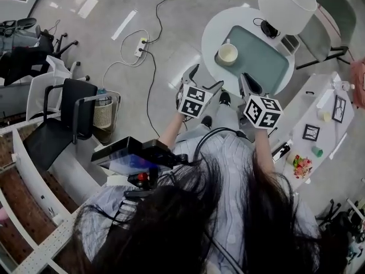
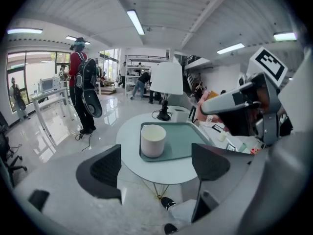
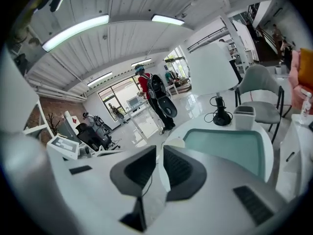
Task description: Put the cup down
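Evidently the set-down step is finishing: the cup [image 1: 227, 53] is standing upright on the near left corner of the green tray [image 1: 259, 59], which is lying on the round white table [image 1: 214, 30] beside a lamp [image 1: 287, 4]. Neither tool is touching the cup. The left gripper [image 1: 204, 80] is hovering short of the table, close to the person's body. In the left gripper view, the left gripper [image 2: 155, 168] is showing its jaws spread wide with nothing between them, and the cup [image 2: 153, 140] is appearing beyond them on the tray [image 2: 186, 141], well apart from both pads. The right gripper [image 1: 246, 81] is hanging just beside the left one. In the right gripper view, the right gripper [image 3: 160, 173] is holding its jaws pressed almost together, leaving only a thin slit, and is pinching nothing.

Judging from this layout, the task is looking complete. The next move is calling only for keeping both tools clear of the table edge, so that the cup is not knocked.
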The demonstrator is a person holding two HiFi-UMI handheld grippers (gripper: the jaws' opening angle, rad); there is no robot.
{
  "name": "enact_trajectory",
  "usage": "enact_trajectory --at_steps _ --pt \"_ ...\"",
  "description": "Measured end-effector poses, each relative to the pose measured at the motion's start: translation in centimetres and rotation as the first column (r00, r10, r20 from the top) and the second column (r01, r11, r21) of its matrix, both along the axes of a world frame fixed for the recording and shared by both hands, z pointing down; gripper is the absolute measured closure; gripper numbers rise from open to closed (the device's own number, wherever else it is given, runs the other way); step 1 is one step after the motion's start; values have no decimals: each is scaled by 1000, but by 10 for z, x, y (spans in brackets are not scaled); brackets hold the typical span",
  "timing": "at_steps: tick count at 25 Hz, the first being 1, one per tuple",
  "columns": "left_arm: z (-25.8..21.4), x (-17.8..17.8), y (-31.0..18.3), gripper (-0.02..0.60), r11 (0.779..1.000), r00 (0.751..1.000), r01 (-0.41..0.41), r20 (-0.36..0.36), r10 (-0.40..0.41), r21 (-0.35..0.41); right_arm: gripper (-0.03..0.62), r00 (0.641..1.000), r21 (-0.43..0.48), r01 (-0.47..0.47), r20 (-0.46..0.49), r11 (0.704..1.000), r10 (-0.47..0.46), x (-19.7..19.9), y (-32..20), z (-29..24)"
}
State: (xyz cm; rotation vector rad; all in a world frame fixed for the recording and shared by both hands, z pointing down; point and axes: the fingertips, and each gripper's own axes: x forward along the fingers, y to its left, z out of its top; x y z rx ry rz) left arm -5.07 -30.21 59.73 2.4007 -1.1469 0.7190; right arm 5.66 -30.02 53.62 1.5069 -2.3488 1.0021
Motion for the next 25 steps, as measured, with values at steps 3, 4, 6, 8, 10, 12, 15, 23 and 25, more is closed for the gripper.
enact_trajectory --at_steps 3,4,6,8,10,12,15,23,25 --pt "-24 -13 13 118 1000 999 -1 -32 2 13 533 1000 11 11 8 1000 -12 -18 12 -3" --pt "-29 -19 17 118 1000 999 2 -38 -2 17 533 1000 15 16 9 1000 -16 -24 16 -4" --pt "-35 -31 29 118 1000 999 12 -47 -11 24 533 1000 22 24 11 999 -24 -36 27 -6" --pt "-40 -41 44 120 999 998 21 -64 -19 30 533 999 28 31 9 999 -31 -46 42 -6" --pt "-44 -48 61 127 999 996 21 -82 -18 34 533 999 39 35 1 999 -35 -53 59 -7" --pt "-46 -50 74 138 999 995 15 -96 -12 34 533 999 50 33 -4 998 -33 -55 74 -8" --pt "-44 -45 89 164 1000 992 4 -125 -2 17 533 1000 54 28 -15 998 -27 -51 93 -10" --pt "-18 -31 121 315 998 995 -45 -87 42 -36 533 998 6 -24 -59 1000 24 -33 134 -5" --pt "-16 -28 130 358 998 994 -54 -94 49 -46 533 997 -4 -29 -65 1000 28 -31 141 -3"
